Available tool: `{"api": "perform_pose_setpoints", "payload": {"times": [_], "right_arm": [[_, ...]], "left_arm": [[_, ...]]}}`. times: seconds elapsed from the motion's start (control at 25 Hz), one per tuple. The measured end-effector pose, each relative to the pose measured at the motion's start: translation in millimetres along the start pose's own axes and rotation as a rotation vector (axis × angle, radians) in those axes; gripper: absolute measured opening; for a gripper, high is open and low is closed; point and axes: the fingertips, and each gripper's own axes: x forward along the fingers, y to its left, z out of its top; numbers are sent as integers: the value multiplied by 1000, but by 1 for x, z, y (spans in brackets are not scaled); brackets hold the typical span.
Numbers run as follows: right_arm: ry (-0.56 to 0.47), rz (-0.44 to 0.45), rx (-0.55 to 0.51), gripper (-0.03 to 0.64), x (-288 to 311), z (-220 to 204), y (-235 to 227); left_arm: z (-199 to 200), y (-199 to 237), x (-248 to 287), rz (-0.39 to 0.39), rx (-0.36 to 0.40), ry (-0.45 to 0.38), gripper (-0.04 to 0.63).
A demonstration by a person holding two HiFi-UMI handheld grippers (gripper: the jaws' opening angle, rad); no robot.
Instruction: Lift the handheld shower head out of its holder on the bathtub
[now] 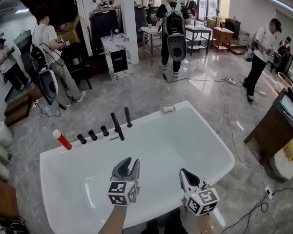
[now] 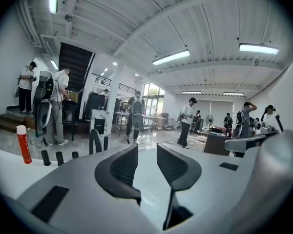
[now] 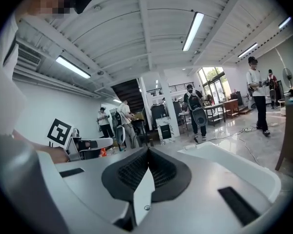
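On the far rim, shower head: I take the slim black upright rod (image 1: 128, 117) for the handheld shower head. It sits in its holder, well beyond both sets of fingertips, not yet lifted.
Tap set: a black curved spout (image 1: 117, 126) stands just left of the rod, with three round black knobs (image 1: 93, 135) further left.
Left gripper (image 1: 132, 161): fingers spread with nothing between them. I judge it readied for the rod ahead.
Right gripper (image 1: 183, 171): fingers pressed together, empty, beside the left. It is probably idle, since one hand should do.
White glossy bathtub (image 1: 210, 130): both grippers hover over its basin because the holder is on the opposite rim.
Red tube with white cap (image 1: 62, 139): stands well left of my left fingers, clear of the reach.
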Motion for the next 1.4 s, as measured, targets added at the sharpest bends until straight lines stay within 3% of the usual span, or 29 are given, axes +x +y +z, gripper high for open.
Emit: {"api": "perform_pose_setpoints", "payload": {"times": [0.76, 1.08, 1.4], "right_arm": [[117, 299, -10, 6, 179, 26, -157], [140, 361, -2, 6, 252, 22, -200], [153, 349, 22, 6, 324, -7, -227]], "left_arm": [[18, 24, 191, 320, -29, 9, 135], [22, 48, 272, 391, -34, 8, 140], [-7, 99, 348, 405, -44, 25, 152]]}}
